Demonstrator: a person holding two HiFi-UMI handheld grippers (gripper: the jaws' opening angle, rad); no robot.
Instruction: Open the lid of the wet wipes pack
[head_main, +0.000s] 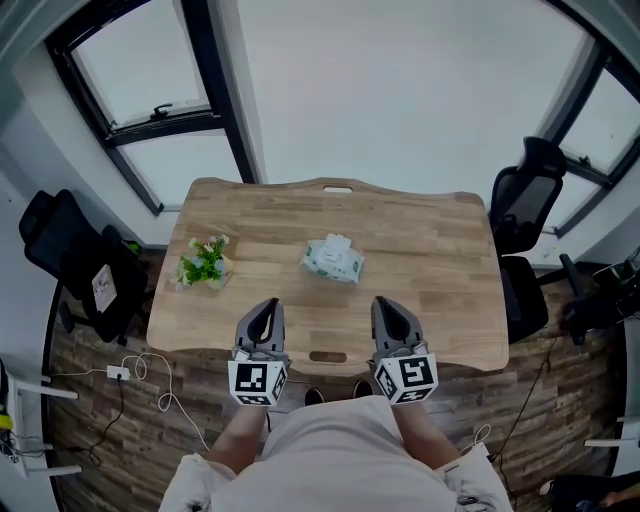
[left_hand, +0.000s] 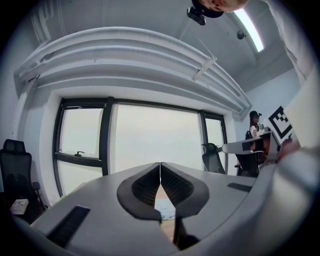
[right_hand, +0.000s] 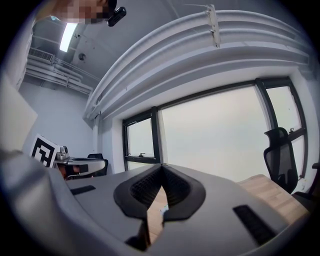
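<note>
Left gripper (head_main: 263, 306) and right gripper (head_main: 388, 304), both closed on nothing, point level. The wet wipes pack (head_main: 333, 258) lies ahead between them, reachable by either; its lid position is unclear.

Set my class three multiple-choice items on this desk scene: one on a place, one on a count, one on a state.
1. Where is the wet wipes pack on the desk?
A) at the left edge
B) near the middle
C) in the right corner

2. How many things lie on the desk?
A) two
B) four
C) none

3. How do the jaws of the left gripper stand?
A) wide apart
B) closed on the pack
C) closed and empty

Answers:
1 B: it lies centrally, to the right of the plant.
2 A: only the pack and the plant lie there.
3 C: the jaws meet with nothing between them.
</note>
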